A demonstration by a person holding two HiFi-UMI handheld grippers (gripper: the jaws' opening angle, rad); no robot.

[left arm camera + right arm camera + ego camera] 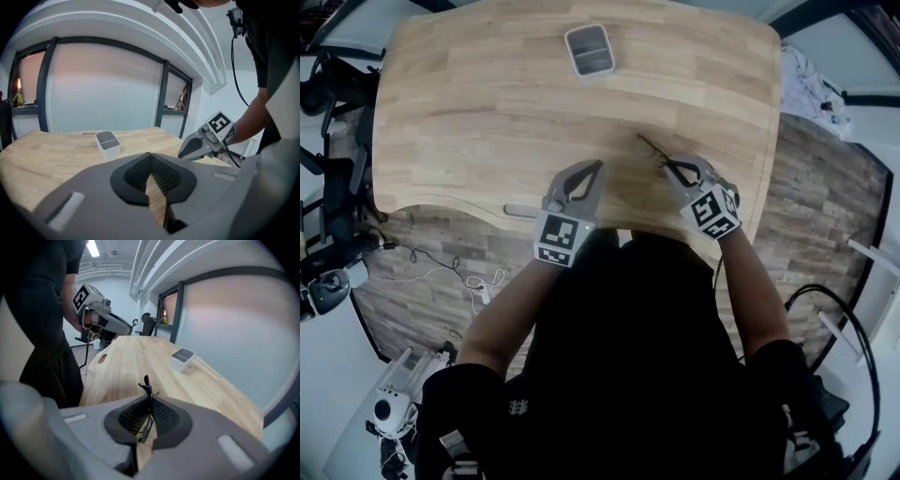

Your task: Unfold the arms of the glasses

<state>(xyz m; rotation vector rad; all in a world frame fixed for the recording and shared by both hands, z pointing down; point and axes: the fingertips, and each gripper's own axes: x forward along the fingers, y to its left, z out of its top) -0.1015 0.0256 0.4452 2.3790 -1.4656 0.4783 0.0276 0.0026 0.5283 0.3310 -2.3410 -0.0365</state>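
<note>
1. The right gripper [149,399] is clamped on the glasses [146,386]. Its jaws are pressed onto the thin dark frame, and one slim piece of the frame stands up past the tips.
2. In the head view, the glasses [650,148] reach out from the right gripper [674,170] as a fine dark line over the wooden table [487,112], toward its right half. Whether the arms are folded cannot be made out.
3. The left gripper [151,158] has its jaws closed tip to tip with nothing between them; only table shows through the gap lower down.
4. The left gripper [596,170] hovers near the table's near edge, just beside its partner but apart from it.
5. A small white tray [589,50] sits well apart at the far side of the table.
</note>
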